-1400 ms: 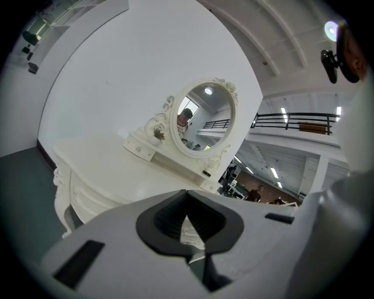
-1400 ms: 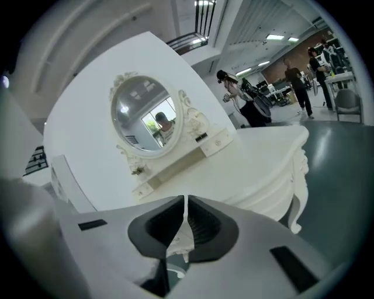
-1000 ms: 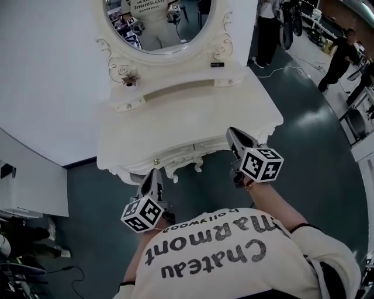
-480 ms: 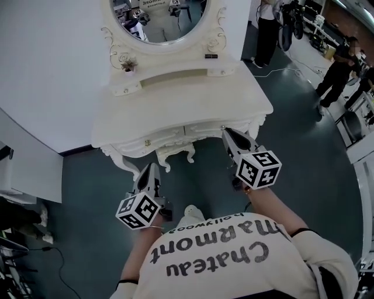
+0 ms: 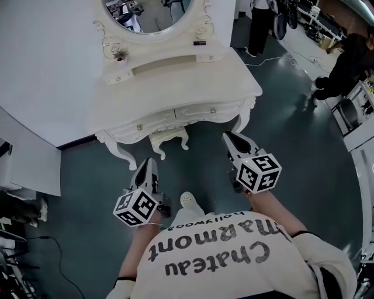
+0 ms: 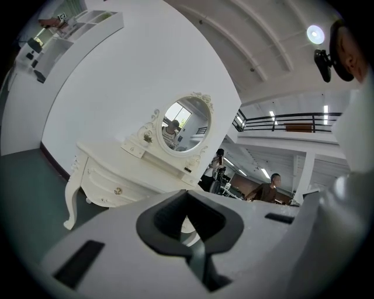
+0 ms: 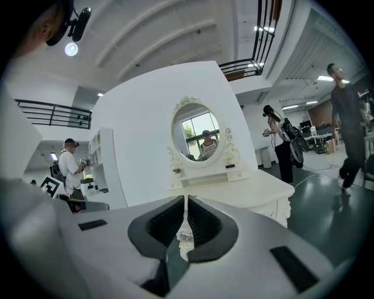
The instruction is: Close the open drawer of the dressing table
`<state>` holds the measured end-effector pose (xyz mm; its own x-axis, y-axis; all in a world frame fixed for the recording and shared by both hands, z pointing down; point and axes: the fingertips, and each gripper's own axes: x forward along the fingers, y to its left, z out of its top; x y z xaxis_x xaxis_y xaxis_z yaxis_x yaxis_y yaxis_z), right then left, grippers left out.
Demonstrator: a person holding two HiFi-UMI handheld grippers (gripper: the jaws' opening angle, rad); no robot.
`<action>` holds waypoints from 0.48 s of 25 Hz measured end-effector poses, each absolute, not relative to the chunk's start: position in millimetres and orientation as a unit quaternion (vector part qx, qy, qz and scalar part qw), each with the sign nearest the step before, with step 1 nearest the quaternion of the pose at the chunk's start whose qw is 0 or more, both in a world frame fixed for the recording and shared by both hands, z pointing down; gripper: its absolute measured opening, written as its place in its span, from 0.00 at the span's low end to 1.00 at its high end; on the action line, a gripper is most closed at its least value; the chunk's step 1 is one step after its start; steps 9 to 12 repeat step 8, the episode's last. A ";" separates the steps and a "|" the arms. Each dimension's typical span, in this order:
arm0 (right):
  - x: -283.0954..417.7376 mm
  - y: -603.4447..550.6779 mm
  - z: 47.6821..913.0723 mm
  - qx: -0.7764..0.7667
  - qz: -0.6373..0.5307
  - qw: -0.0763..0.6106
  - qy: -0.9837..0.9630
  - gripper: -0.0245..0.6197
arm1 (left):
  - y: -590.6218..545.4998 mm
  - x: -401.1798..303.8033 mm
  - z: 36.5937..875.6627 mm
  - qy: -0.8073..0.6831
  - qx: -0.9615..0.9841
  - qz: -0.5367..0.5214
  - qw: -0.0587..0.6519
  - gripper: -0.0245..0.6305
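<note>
Open floor (image 5: 201,160) separates the table (image 5: 175,82) edge from left gripper (image 5: 146,164) and right gripper (image 5: 229,136), both closed, empty; drawers (image 5: 175,115) flush.

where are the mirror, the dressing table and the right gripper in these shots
mirror (image 5: 149,14), head view, on the glass
dressing table (image 5: 193,87), head view, on the bare tabletop
right gripper (image 5: 229,136), head view, at the tips of its jaws

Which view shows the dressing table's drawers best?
Head view: both drawers show from above, fronts and knobs clear. The left gripper view shows one front at an angle; the right gripper view barely shows them.
</note>
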<state>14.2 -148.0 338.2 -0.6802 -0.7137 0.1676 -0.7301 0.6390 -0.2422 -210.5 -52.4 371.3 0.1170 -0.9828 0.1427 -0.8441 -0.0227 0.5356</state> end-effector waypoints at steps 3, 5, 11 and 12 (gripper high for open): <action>19.1 -141.9 339.3 0.400 0.145 0.030 -0.904 0.10 | -48.4 -202.4 372.3 -0.647 0.705 -0.134 0.257 0.05; 21.4 -139.4 339.0 0.400 0.146 0.028 -0.904 0.10 | -46.4 -198.0 373.4 -0.646 0.705 -0.133 0.259 0.05; 25.7 -136.1 338.8 0.400 0.148 0.026 -0.904 0.10 | -43.5 -190.8 375.0 -0.644 0.708 -0.130 0.260 0.05; 25.7 -136.1 338.8 0.400 0.148 0.026 -0.904 0.10 | -43.5 -190.8 375.0 -0.644 0.708 -0.130 0.260 0.05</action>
